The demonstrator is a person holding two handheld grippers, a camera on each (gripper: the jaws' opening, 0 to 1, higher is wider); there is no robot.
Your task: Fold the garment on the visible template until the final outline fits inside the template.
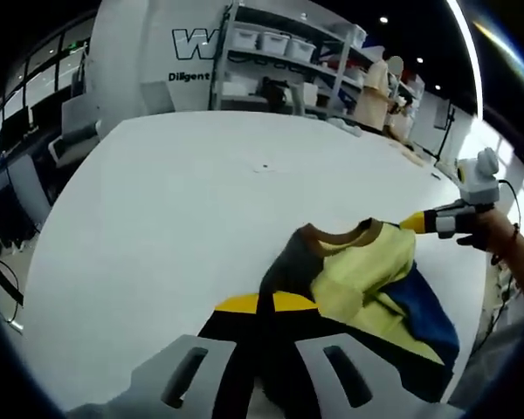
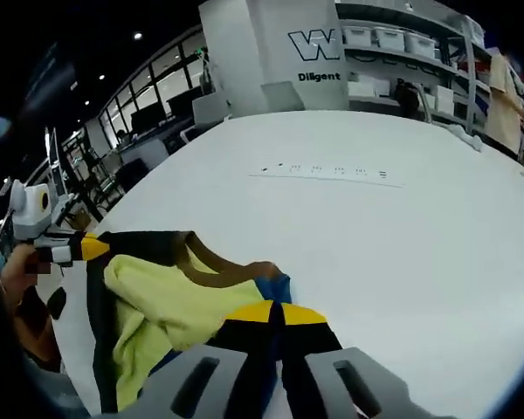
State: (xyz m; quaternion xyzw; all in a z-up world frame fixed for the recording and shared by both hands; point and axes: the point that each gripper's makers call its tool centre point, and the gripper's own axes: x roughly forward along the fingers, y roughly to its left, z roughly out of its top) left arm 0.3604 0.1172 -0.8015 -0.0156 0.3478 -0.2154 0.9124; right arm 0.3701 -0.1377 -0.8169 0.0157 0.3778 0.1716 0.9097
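A crumpled garment (image 1: 367, 279) in pale yellow, black and blue, with a brown collar (image 1: 336, 234), lies on the white table (image 1: 201, 192). In the left gripper view my left gripper (image 1: 264, 304) is shut on its black near edge, yellow tips together. My right gripper (image 1: 432, 221) comes in from the right, held by a hand, pinching the garment's far side. In the right gripper view my right gripper (image 2: 275, 312) is shut on the garment (image 2: 166, 305) beside a blue patch. The left gripper (image 2: 77, 249) holds the black edge at the left. A faint line of template marks (image 2: 323, 172) runs across the table beyond.
Behind the table stand a white pillar with a logo (image 2: 319, 52) and shelves with storage bins (image 1: 284, 48). A person (image 1: 375, 83) stands at the back right. Desks and monitors (image 2: 157, 113) line the table's left side. The table's far edge (image 1: 271, 113) is well beyond the garment.
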